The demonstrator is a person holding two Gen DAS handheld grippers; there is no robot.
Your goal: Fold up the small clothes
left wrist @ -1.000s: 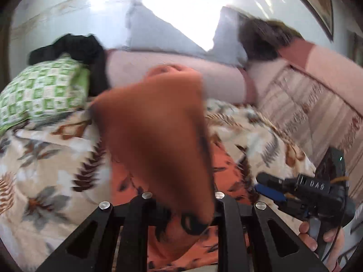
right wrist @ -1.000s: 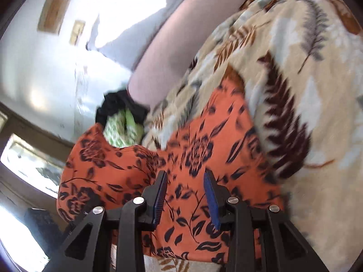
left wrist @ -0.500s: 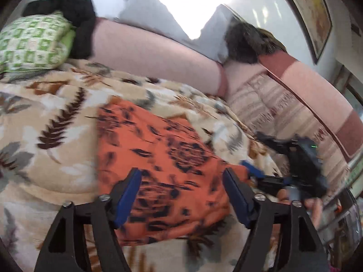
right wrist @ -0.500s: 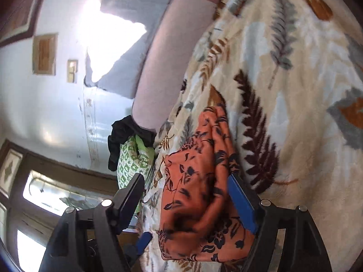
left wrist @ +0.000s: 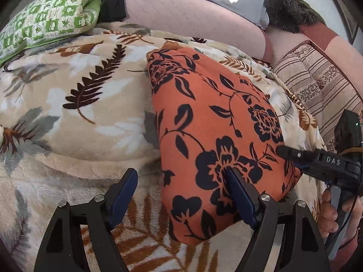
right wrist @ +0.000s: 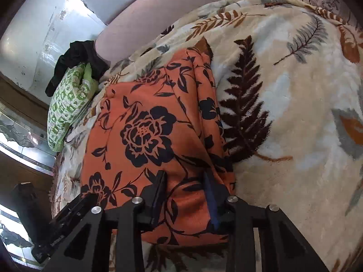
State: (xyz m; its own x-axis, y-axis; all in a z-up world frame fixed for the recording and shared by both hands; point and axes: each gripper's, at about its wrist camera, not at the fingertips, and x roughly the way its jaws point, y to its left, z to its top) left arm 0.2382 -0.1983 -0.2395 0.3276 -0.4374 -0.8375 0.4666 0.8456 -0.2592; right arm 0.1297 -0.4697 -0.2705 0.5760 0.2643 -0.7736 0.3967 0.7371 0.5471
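Observation:
An orange garment with black flowers (left wrist: 215, 117) lies folded in a long strip on the leaf-print blanket (left wrist: 79, 104). My left gripper (left wrist: 181, 172) stands open at the strip's near end. Its right finger (left wrist: 238, 192) rests on the cloth and its left finger (left wrist: 122, 190) hangs over the blanket. My right gripper (right wrist: 185, 176) is at the strip's other long edge. Its jaws are closing, with a thick fold of the orange garment (right wrist: 145, 136) between the pads. In the left wrist view the right gripper (left wrist: 283, 151) reaches in from the right, a hand (left wrist: 329, 215) behind it.
A green checked pillow (left wrist: 47, 20) with dark clothing (left wrist: 111, 2) beside it lies at the far left. A pink bolster (left wrist: 192, 15) runs along the back, and a striped cushion (left wrist: 317, 83) sits at the right. Bare blanket spreads on both sides of the strip.
The left gripper let go of the raised cloth, opened wide and came down; the garment now lies folded flat. The right jaws opened wide, then narrowed again on the garment's edge.

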